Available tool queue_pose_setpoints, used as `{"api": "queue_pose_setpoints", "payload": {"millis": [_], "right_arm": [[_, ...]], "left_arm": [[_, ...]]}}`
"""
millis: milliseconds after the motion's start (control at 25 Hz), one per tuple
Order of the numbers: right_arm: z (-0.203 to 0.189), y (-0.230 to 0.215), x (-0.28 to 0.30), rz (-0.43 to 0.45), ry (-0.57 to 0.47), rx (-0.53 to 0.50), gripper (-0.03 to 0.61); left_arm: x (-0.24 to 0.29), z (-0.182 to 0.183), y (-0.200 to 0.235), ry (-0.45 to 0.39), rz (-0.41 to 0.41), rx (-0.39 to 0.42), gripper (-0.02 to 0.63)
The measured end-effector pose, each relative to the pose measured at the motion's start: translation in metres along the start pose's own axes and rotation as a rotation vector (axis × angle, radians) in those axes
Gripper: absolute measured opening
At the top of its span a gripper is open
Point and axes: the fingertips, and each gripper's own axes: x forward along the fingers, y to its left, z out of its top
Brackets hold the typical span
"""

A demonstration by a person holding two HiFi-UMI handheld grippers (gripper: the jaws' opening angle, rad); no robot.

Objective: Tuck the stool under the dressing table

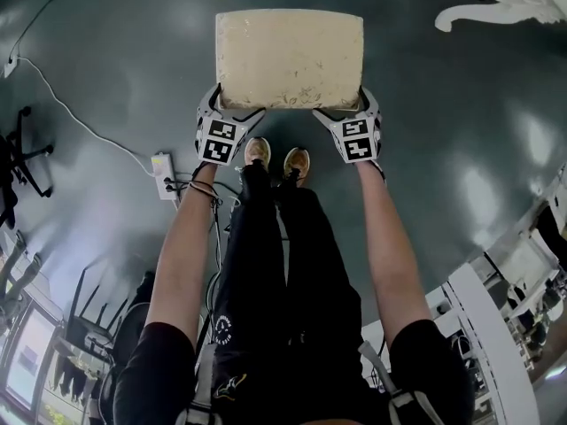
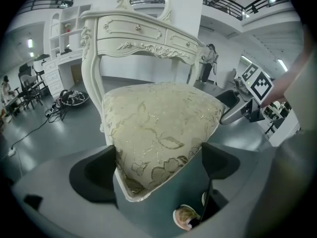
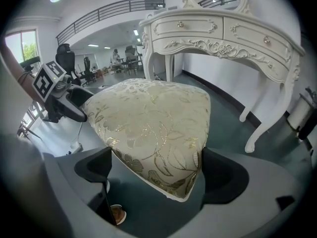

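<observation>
- While steering the stool toward the table, keep both near corners level and move them together, so as not to twist the seat.
- Left claw: clamped on the cushion's near left corner, with fabric pressed between both jaws in the left gripper view.
- Right claw: clamped likewise on the near right corner, with the cushion edge filling the gap.
- Stool out on the open floor in front of the table, not under it, and short of the table's foot.
- Cannot tell whether lifted or standing, with the stool's legs hidden beneath the seat.
- Aim for the gap between the table's front legs, seen just behind the cushion in both gripper views.
- Centre on that gap, then go straight in.
- Padding probably soft, so likely to squash or slip under a jerk; go slowly, with even force on both sides.
- Mind the carved leg close by the seat's left side.
- Arms stretched forward and down, nearly straight and parallel.
- Claws pointing away from the body, marker cubes facing up.
- Shoes just behind the seat's near edge.
</observation>
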Motion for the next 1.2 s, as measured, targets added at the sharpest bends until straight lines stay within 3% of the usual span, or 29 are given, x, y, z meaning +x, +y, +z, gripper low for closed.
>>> {"api": "queue_pose_setpoints", "payload": {"millis": [200,520,920,1200], "right_arm": [[-0.006,-0.011,-0.006,-0.026,-0.008,0.015,0.583],[-0.034,-0.08,-0.028,-0.051,0.031,0.025,0.58],[-0.058,-0.164,-0.061,-0.022,0.001,0.009,0.577],[-0.063,-0.188,-0.063,0.003,0.015,-0.007,0.575]], "left_arm": [[0.005,0.01,-0.012,-0.01,-0.028,0.02,0.537],[0.047,0.039,-0.066,0.022,-0.067,0.013,0.541],[0.092,0.09,-0.136,0.045,-0.025,-0.019,0.541],[0.108,0.099,-0.152,0.079,-0.005,-0.051,0.541]]}}
